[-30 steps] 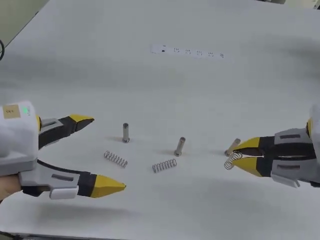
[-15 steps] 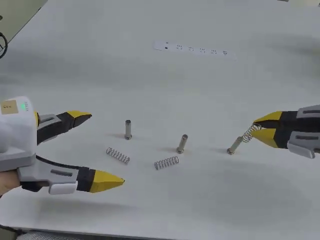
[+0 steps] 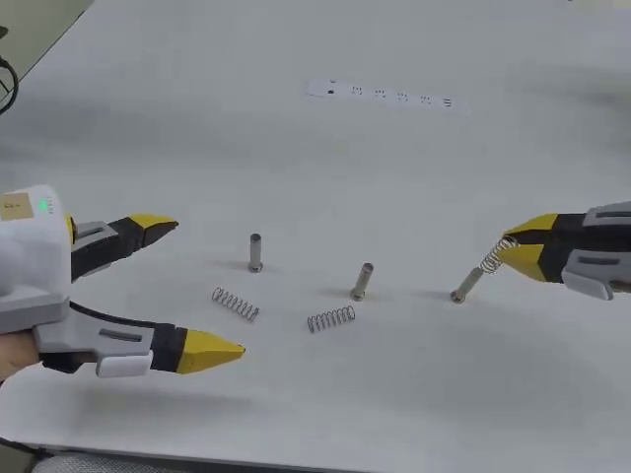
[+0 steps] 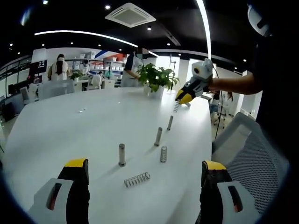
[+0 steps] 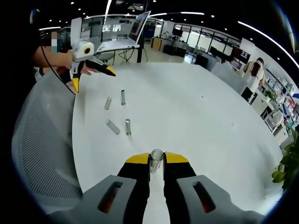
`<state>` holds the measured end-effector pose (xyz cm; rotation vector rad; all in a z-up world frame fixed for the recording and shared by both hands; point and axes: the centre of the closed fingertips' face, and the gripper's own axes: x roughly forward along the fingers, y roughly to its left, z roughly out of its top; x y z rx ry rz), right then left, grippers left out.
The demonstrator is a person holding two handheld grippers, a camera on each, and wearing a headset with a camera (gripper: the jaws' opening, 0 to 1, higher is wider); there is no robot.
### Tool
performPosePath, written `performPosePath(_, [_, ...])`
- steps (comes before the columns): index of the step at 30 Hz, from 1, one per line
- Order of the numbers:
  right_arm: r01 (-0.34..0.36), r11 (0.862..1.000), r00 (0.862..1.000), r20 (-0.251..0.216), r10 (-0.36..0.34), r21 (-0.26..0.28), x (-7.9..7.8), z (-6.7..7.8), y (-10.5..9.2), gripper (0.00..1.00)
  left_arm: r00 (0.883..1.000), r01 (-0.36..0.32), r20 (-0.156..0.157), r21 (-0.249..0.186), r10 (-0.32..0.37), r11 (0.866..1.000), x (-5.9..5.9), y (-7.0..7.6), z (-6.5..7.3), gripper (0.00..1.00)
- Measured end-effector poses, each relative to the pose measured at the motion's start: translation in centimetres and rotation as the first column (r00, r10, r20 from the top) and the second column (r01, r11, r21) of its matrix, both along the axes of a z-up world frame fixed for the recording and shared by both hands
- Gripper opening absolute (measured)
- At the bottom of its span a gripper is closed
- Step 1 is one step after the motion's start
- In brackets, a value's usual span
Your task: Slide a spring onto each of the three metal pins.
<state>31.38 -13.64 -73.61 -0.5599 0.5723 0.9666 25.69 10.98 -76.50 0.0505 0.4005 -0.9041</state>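
Spring (image 3: pixel 493 259) in right tongs (image 3: pixel 509 248) now up by tilted pin (image 3: pixel 463 285), loose springs (image 3: pixel 331 318) leftward

**No legible writing**

Nothing can be read here. A white strip (image 3: pixel 380 96) lying on the table (image 3: pixel 325 177) carries a row of small dark marks, possibly printed characters, but they are too small to make out. A tan sticker (image 3: pixel 14 208) on the white housing of the left gripper (image 3: pixel 205 286) is blurred, and no letters or numbers can be told. In the left gripper view, a coloured wall graphic (image 4: pixel 100 54) far behind the table shows no readable words.
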Motion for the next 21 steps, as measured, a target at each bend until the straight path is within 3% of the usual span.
performPosePath(7, [0.019, 1.000, 1.000, -0.015, -0.019, 0.004, 0.8, -0.5, 0.1, 0.07, 1.000, 0.007, -0.004, 0.004, -0.007, 1.000, -0.2, -0.2, -0.1, 0.98])
performPosePath(21, [0.019, 1.000, 0.999, -0.049, -0.020, -0.017, 0.7, -1.7, -0.1, 0.07, 1.000, -0.004, -0.010, 0.003, 0.004, 1.000, -0.2, 0.3, -0.2, 0.98])
